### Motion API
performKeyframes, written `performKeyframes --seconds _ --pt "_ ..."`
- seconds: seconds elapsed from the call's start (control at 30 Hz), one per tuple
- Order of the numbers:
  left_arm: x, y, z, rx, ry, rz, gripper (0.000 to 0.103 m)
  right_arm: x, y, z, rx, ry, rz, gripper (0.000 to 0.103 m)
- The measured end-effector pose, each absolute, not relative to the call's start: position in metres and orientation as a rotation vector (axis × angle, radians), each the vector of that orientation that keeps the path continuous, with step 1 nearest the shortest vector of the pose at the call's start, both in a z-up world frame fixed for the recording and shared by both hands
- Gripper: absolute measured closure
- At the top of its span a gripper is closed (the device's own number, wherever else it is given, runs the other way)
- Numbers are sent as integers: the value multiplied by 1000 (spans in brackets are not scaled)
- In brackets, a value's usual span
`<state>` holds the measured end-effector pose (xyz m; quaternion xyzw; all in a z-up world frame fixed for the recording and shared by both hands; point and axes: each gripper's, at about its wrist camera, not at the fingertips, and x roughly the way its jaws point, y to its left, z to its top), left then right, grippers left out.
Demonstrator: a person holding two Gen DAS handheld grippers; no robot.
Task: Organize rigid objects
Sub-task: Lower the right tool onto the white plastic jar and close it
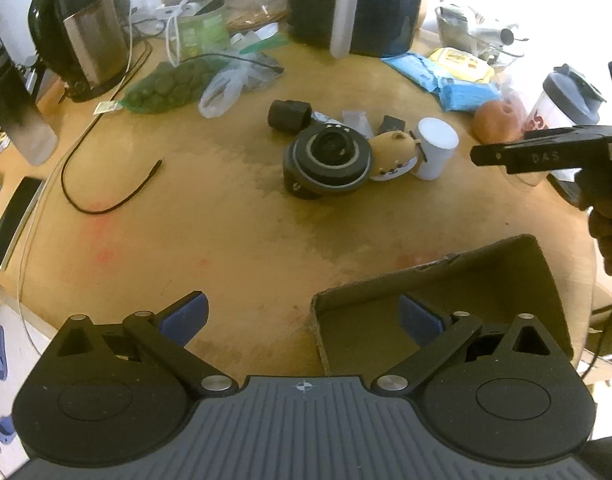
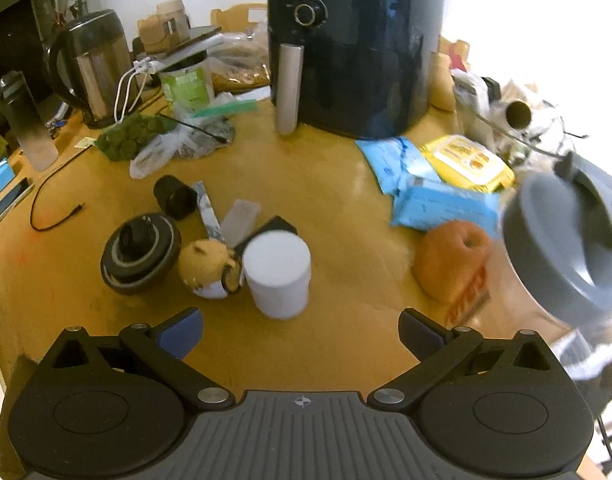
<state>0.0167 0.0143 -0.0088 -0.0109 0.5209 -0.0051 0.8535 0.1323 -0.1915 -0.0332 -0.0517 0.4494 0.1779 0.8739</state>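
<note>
Roughly left to right, both wrist views.
Kettle (image 2: 92, 64): black and steel, far left rear of the counter (image 2: 338, 208), a grey-tinted bottle (image 2: 28, 120) nearer the left edge.
Black cable (image 1: 106, 196): loose curve on the counter's left part, free end lying bare.
Green bag (image 2: 132, 136): round green pieces in clear plastic, in front of the kettle, beside a green-labelled tub (image 2: 188, 84).
Left tool (image 1: 302, 316): blue pads spread wide, nothing between them; low over bare counter, right pad over the corner of a cardboard box (image 1: 446, 300).
Task cluster: mid-counter. Small black cylinder (image 2: 174, 196) at the rear; round black lens-like disc (image 2: 140, 252) in front of it; tan toy figure (image 2: 208, 264) touching the disc's right side; white cylinder (image 2: 276, 272) upright, just beside the toy; a clear flat piece (image 2: 242, 216) and a small black block (image 2: 276, 224) behind them.
Air fryer (image 2: 354, 44): dark, tall, rear centre, grey handle facing forward.
Right tool (image 2: 302, 330): pads spread wide, empty, hovering near the white cylinder, not touching it.
Wipe packs (image 2: 426, 196): blue ones with a yellow pack (image 2: 470, 160) behind, right of centre.
Apple (image 2: 452, 258): reddish-orange, in front of the blue packs.
Shaker bottle (image 2: 566, 248): grey lid, far right, blurred.
</note>
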Motion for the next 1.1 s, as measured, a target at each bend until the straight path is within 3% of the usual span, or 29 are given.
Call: performKeyframes --seconds 0.2,0.3,0.73,0.83,1.1 --pt "10 29 -10 -78 1097 22 0 148 -182 -43 -95 924 368 3" --pt "7 33 -12 -98 1104 36 0 155 -177 -49 -95 923 357 15" --pt "-7 53 -8 -155 1073 107 0 177 -158 -71 -125 914 367 37" --pt "-8 54 -9 -166 1073 108 0 180 -153 -75 -145 928 374 46" --pt "-9 56 -9 -178 1068 81 0 184 -152 -79 -143 936 355 47"
